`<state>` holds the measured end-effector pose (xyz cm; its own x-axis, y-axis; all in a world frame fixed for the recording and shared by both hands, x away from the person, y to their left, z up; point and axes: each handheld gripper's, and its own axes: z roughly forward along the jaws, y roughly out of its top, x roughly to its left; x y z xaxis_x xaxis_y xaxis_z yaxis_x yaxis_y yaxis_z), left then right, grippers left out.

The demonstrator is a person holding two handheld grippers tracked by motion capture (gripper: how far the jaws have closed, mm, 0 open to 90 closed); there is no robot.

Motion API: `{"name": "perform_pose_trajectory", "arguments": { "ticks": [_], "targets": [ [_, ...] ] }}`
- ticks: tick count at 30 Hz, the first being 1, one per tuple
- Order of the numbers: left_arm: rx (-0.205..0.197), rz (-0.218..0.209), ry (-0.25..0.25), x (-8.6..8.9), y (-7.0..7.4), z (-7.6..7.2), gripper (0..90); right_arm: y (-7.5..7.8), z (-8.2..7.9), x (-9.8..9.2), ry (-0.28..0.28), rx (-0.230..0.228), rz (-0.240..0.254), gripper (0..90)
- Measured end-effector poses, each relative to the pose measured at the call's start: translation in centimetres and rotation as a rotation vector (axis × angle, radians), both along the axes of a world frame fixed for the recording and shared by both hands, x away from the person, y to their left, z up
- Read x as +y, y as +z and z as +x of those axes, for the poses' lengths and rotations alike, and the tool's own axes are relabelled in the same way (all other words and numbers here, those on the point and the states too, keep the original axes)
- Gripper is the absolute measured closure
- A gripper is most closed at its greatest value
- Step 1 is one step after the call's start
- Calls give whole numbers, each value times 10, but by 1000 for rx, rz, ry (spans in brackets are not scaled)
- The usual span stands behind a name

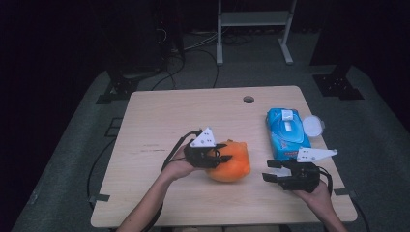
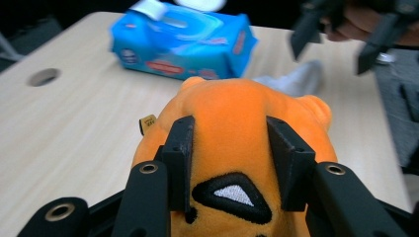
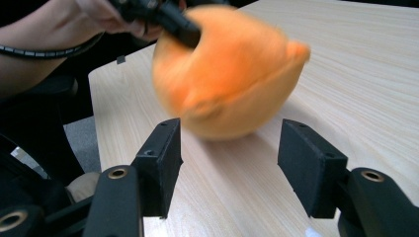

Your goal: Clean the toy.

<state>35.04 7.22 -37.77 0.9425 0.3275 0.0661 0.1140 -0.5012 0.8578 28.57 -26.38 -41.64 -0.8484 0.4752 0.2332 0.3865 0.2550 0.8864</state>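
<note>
My left gripper (image 1: pixel 220 153) is shut on an orange plush toy (image 1: pixel 234 162) near the middle of the table, its jaws pressing into both sides. In the left gripper view the pads squeeze the toy (image 2: pixel 232 128) just above a black-and-white stitched triangle. My right gripper (image 1: pixel 271 170) stands open to the right of the toy with nothing between its jaws. Seen from the right gripper view, the toy (image 3: pixel 227 79) is blurred and sits just beyond the open gripper (image 3: pixel 230 148), apart from it, with the left gripper (image 3: pixel 168 19) on its top.
A blue pack of wipes (image 1: pixel 286 126) lies at the right of the wooden table (image 1: pixel 159 121), with a round clear lid (image 1: pixel 313 125) beside it. A cable hole (image 1: pixel 248 99) is near the far edge. Stands and cables sit on the floor behind.
</note>
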Motion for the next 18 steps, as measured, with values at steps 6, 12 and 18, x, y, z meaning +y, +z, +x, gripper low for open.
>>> {"name": "perform_pose_trajectory", "arguments": {
  "ticks": [6,12,18],
  "targets": [
    [-21,3,55,13,1,15,583,-1,3,1,-13,4,-11,395],
    [-3,9,108,24,-12,27,583,-2,4,1,-17,6,-21,388],
    [47,13,141,30,-36,35,575,-6,6,0,-23,14,-36,369]
  ]
}}
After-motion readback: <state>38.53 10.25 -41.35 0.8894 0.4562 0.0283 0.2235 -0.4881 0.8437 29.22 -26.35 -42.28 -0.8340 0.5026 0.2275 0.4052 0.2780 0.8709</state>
